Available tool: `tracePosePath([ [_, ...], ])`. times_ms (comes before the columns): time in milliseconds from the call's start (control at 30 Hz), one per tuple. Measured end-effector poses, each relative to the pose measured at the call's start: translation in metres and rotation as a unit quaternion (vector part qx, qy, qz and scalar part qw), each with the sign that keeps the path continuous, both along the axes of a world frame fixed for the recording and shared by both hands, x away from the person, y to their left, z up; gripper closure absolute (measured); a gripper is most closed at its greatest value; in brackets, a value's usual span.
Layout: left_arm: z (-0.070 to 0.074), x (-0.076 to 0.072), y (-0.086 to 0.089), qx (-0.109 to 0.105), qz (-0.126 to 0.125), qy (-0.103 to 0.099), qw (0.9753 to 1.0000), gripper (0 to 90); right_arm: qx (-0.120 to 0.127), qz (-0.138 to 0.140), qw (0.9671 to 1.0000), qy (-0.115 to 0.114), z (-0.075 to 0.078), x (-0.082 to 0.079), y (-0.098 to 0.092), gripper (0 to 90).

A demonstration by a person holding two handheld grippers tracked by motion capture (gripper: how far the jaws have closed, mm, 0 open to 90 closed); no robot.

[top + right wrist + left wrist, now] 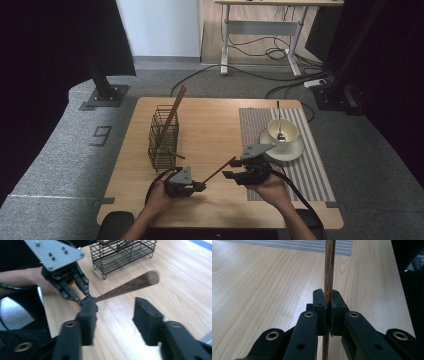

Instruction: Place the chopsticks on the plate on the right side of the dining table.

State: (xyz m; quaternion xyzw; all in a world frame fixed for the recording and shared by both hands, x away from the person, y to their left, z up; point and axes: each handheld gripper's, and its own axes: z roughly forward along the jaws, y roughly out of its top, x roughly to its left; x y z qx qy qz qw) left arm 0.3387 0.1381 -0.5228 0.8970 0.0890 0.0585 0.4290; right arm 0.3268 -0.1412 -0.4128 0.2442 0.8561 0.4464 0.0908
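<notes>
High view: left gripper (199, 186) is clamping the near end of a wooden stick (220, 169), just in front of and right of the wire basket (164, 136), holding it angled up off the table (210, 200) so the far end is pointing at the right gripper (231, 174). Right gripper is sitting further right of the basket, jaws apart, lined up at the stick's tip, probably to take it over or steady it. A second stick (172, 116) is leaning out of the basket, so the basket looks like the drop spot. Cup (282, 132) with spoon on a saucer, on the striped mat (310, 165), is standing well right of the basket, not involved. Left gripper view: jaws are pressing together on the stick (329, 270), which is running straight up between them over bare tabletop (262, 285); grip is low on the shaft, giving the other gripper free length. Right gripper view: its two jaws are standing wide apart with nothing between them; the stick (127, 286) is pointing toward the gap, its blurry tip above the open space, not touching either jaw as far as I can tell. The left gripper (86, 298) is holding its other end, with the basket (120, 255) behind it.
</notes>
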Motion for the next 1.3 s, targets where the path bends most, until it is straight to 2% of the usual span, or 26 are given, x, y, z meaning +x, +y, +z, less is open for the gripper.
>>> tracePosePath([
  [200,-0.002,0.0,-0.003,0.011,-0.007,0.006,0.9999,85.0,0.024,-0.012,0.9996,-0.013,0.002,0.003,0.001,30.7],
  [300,-0.002,0.0,-0.004,0.016,-0.01,0.009,0.9998,85.0,0.021,-0.025,0.9992,-0.024,0.002,0.005,0.003,22.5],
  [467,-0.003,0.0,-0.005,0.02,-0.01,0.013,0.9997,85.0,0.017,-0.059,0.9975,-0.036,0.002,0.009,0.007,15.9],
  [633,-0.003,0.0,-0.005,0.02,-0.01,0.013,0.9997,85.0,0.003,-0.069,0.9962,-0.054,0.003,0.011,0.015,15.6],
  [967,-0.001,0.003,0.002,0.005,0.0,0.02,0.9998,85.0,-0.032,-0.09,0.9938,-0.057,-0.004,0.021,0.013,16.0],
  [1167,-0.001,0.004,0.003,0.005,0.007,0.019,0.9998,84.9,-0.041,-0.101,0.993,-0.046,-0.012,0.027,0.007,16.2],
  [1300,0.0,0.004,0.005,0.002,0.008,0.015,0.9999,84.9,-0.057,-0.117,0.9908,-0.039,-0.022,0.033,-0.001,16.4],
])
